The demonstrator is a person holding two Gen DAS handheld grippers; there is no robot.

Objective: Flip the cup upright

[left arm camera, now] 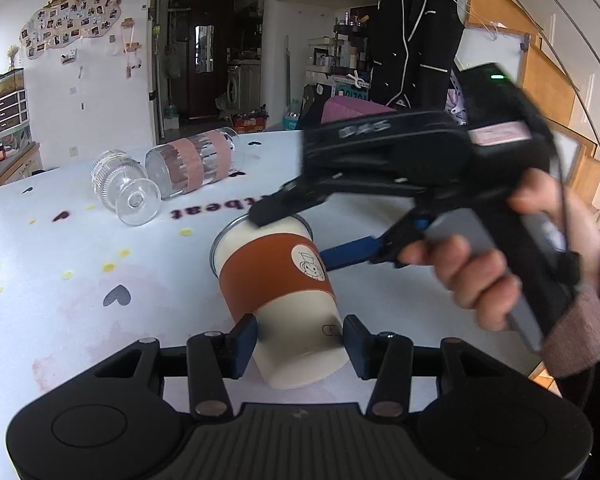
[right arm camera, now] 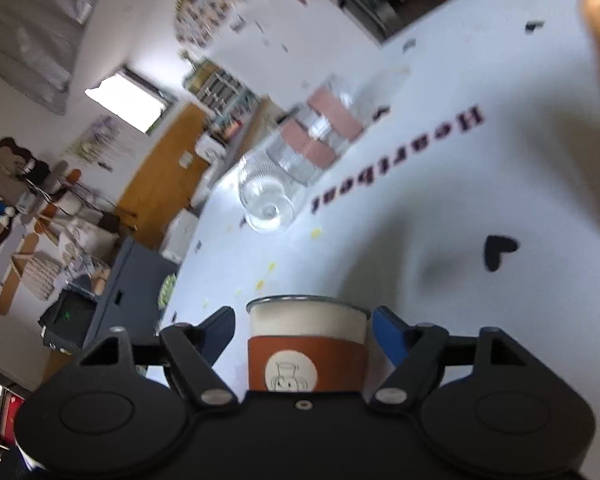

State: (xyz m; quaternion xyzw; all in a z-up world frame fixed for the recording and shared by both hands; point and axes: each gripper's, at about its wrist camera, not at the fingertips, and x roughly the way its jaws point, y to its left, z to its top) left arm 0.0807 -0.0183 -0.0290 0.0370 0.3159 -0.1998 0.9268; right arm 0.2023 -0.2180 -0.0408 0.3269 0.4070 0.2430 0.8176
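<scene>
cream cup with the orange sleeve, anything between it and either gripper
Nothing visible does. The left gripper already brackets the cream cup near its base, and the right gripper straddles its rim end. The two glasses lie farther back.

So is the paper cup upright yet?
Not yet. The cup lies tilted, its base between the left gripper pads, its rim pointing away.

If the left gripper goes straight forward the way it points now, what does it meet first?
The cup, probably: its base end already sits between the left gripper fingers, which look just apart from it, and the right gripper straddles its rim.
</scene>
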